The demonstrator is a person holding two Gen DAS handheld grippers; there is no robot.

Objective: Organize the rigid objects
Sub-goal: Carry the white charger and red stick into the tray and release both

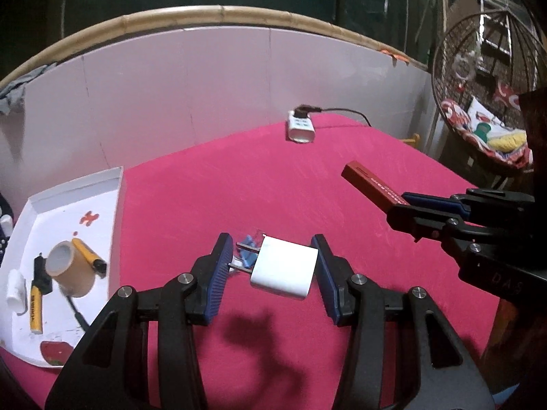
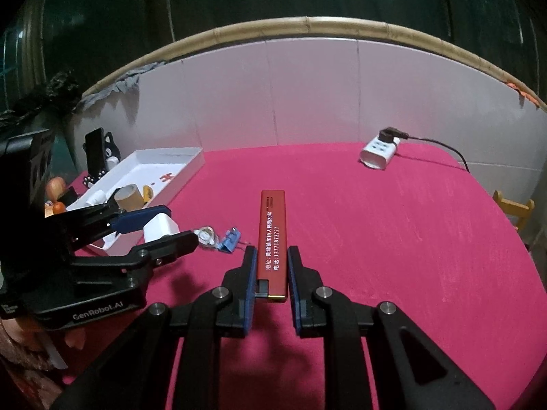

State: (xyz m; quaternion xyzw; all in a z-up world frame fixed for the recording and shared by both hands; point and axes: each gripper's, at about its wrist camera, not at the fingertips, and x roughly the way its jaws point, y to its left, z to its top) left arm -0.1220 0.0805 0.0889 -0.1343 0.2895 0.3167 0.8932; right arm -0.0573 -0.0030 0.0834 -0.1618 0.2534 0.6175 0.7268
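Low in the left wrist view, your left claw [image 1: 270, 273] sits around the white charger plug [image 1: 283, 271]; its right pad touches the plug's side, but a gap shows between the left pad and the prongs, so you cannot tell if the grip is firm. Low in the right wrist view, your right claw [image 2: 271, 273] is closed on the near end of the red lighter [image 2: 272, 239], which points straight away toward the frame's centre. Just past the left claw, a small blue clip [image 2: 229, 240] and a clear wrapper [image 2: 206, 234] lie on the pink bench [image 2: 376, 239]. At the left edge of the left wrist view, the white tray [image 1: 116, 198] holds a tape roll [image 1: 68, 268], two yellow lighters [image 1: 88, 254] and a small white piece [image 1: 15, 288]. Farther off, near the upper centre, a white power strip [image 1: 301, 128] with a black cable [image 1: 348, 113] rests at the bench's far edge, before the pale wall [image 1: 171, 95].
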